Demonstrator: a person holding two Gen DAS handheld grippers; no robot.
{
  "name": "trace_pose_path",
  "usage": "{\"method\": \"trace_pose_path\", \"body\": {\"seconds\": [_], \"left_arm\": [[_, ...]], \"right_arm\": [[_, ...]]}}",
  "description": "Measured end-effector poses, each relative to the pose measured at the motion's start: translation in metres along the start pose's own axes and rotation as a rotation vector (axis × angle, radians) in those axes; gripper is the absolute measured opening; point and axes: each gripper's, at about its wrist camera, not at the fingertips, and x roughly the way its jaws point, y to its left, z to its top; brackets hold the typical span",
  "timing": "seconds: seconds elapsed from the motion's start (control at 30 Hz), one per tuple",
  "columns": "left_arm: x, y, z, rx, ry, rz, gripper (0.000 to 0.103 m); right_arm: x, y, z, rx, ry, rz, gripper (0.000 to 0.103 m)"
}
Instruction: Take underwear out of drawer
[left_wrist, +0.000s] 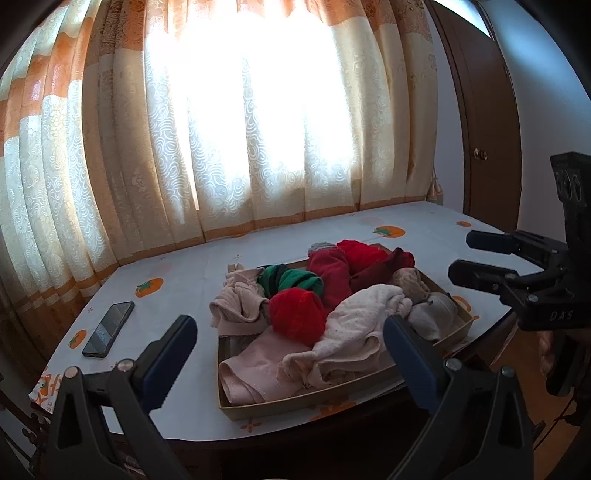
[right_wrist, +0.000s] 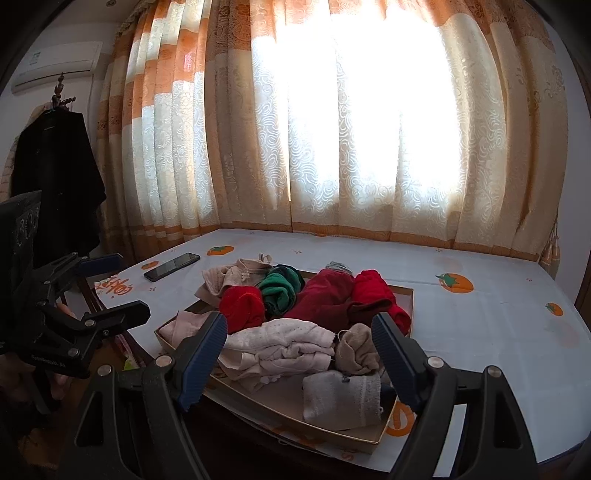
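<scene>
Underwear lies heaped in the drawer on the table, untouched. Left gripper hangs spread wide and empty before the pile; right gripper is likewise spread, holding nothing. Best, I judge, to drop onto one raised fold and pinch only that piece. Soft crumpled knits: cream dotted cloth, fuzzy red bundle, green roll; drawer walls look like stiff card.

Red, green, pink, white underwear. White tablecloth, orange fruit print. Cream-orange curtain, swirls. Black phone.
</scene>
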Motion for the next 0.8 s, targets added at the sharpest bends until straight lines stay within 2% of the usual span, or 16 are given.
{"method": "trace_pose_path", "body": {"seconds": [0.8], "left_arm": [[-0.0018,0.0003,-0.0003,0.005,0.01,0.017,0.102]], "right_arm": [[-0.0014,0.0068,-0.0081,-0.011,0.009,0.012,0.082]]}}
